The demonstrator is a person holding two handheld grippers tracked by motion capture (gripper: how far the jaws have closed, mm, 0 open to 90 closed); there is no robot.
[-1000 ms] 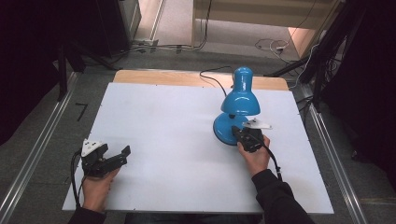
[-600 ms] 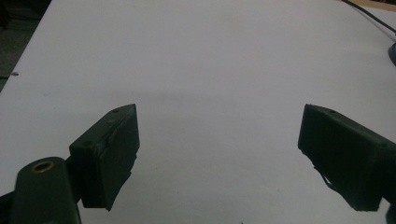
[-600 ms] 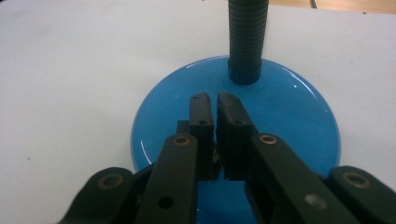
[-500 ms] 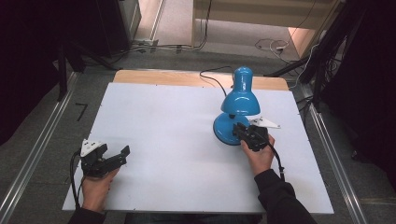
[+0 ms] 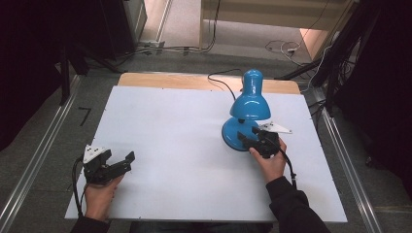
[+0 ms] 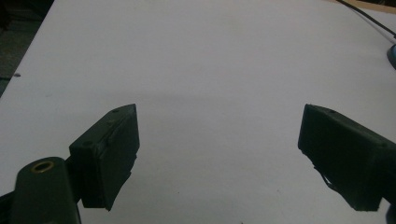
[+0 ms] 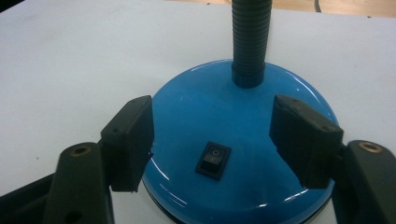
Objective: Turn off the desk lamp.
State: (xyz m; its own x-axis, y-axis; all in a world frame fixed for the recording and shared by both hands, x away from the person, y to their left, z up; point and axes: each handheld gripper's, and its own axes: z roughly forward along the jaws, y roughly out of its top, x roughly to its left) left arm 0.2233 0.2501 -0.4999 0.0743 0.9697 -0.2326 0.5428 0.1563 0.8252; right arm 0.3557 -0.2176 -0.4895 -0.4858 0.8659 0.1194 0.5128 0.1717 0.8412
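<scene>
White table top [image 5: 194, 145], bare and matte, with a strip of pale wood showing along its far edge. Grey floor around it, metal rails down both sides, cables trailing on the floor beyond; the room past that is dark.

Blue desk lamp [image 5: 248, 114] as landmark. Nearest to me, well off to the lamp's left at the near edge of the table, the left gripper [image 5: 116, 165] rests in the person's hand, jaws spread wide over bare table with nothing between them.

Right gripper [image 7: 212, 135] sits just on the near side of the lamp's round base [image 7: 243, 140]. Its jaws have just been opening and now stand wide, one to each side of the dome, pads clear of the surface. The black rocker switch [image 7: 213, 160] lies between them, on the near slope of the base.

Lamp stands right of centre, base flat on the table. Ribbed black neck [image 7: 250, 42] rises upright from the base; in the high view the shade [image 5: 250, 99] reads long axis near to far, narrow end away from the person.

Neck is cut off at the top of the right gripper view. Lamp cord [image 5: 221, 80] runs back over the far edge. Shade opening hidden from above.
</scene>
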